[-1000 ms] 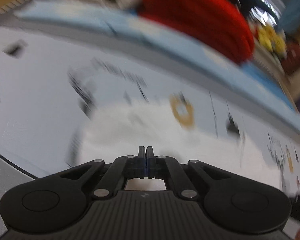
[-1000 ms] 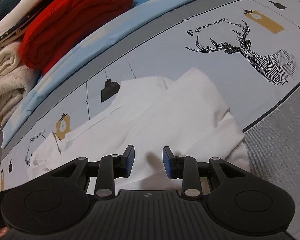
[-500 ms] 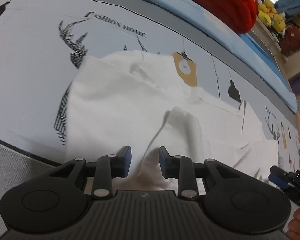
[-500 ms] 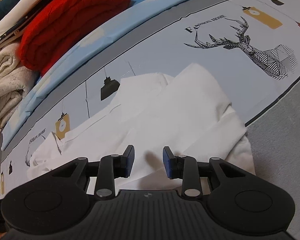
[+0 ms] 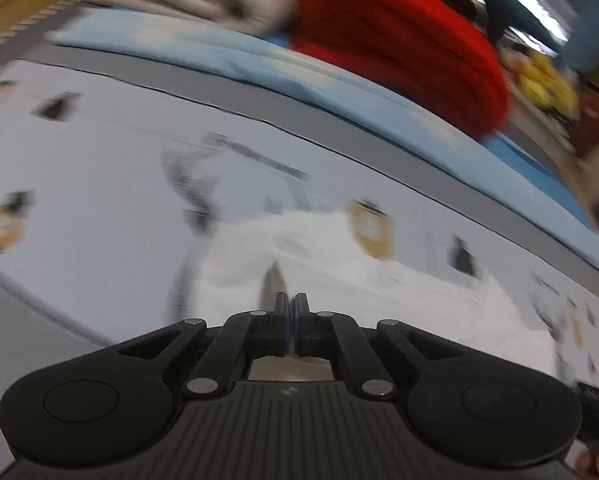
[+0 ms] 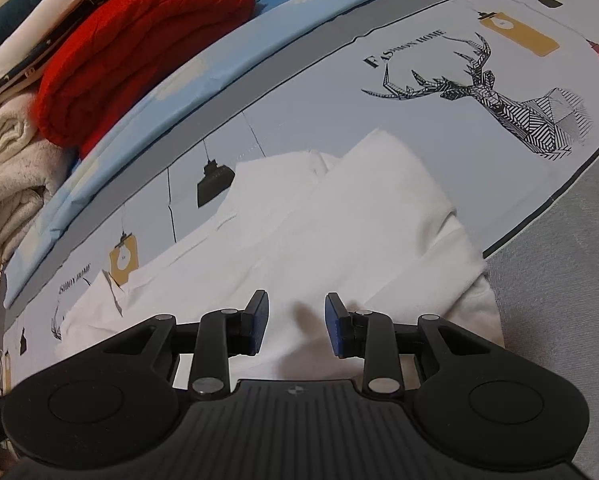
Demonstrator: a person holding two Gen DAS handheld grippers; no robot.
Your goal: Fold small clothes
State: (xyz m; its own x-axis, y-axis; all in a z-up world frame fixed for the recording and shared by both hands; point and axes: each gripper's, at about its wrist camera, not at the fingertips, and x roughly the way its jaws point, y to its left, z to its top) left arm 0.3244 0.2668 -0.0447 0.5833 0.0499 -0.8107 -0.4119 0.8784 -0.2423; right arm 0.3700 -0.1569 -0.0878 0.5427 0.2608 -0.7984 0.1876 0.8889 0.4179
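The left gripper (image 5: 290, 306) has just snapped shut: half a second ago its jaws stood apart around a raised fold of the white garment (image 6: 339, 232), and now the pads meet with no clear gap. A thin pinch of cloth may be caught between them, but the left view is too blurred to tell. If it is, the next fold is probably starting. The right gripper (image 6: 297, 322) is as it was, jaws apart above the cloth and holding nothing. The garment lies partly folded on the printed sheet (image 6: 379, 120), one flap doubled over, edges uneven, a sleeve trailing away. Beyond it sits a red knit (image 6: 139, 40) among stacked laundry.
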